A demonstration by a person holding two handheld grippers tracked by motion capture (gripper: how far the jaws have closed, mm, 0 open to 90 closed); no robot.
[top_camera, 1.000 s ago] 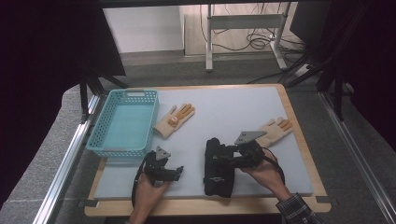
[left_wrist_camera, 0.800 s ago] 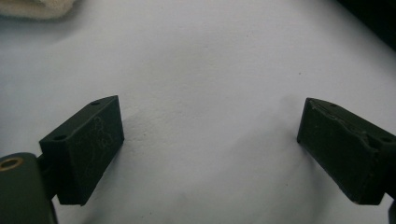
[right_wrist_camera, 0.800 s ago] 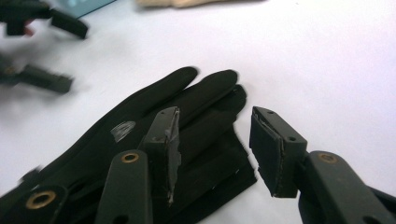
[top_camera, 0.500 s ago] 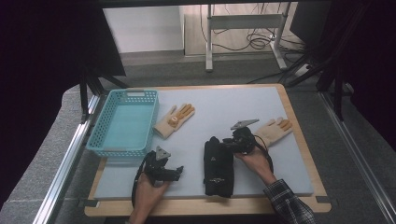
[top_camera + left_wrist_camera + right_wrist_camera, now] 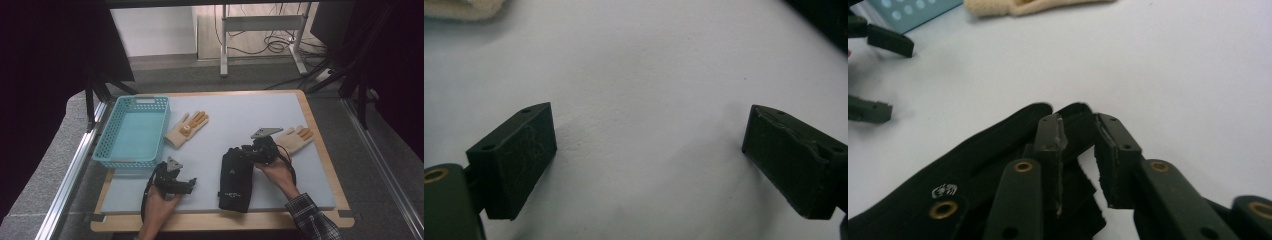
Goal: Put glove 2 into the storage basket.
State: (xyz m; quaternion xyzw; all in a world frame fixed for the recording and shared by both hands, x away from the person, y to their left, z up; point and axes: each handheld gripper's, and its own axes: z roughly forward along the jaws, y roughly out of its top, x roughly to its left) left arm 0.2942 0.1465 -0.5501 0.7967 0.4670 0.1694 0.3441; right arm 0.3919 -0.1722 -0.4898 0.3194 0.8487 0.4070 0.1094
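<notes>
Having shifted left from the right-hand tan glove (image 5: 295, 138) onto the black glove (image 5: 236, 177) at near centre, right gripper (image 5: 248, 153) jaws narrowly apart, just reopening slightly over its fingertips, unclamped; left gripper (image 5: 191, 184) unmoved, jaws wide apart, empty; pickup judged pending.

cream glove (image 5: 1038, 7) cut by top edge, basket (image 5: 913, 10) cropped

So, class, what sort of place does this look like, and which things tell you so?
Probably a lab recording bench: a framed grey mat on a table, hand-held grippers like the right gripper, and loose cables on the floor behind.
</notes>
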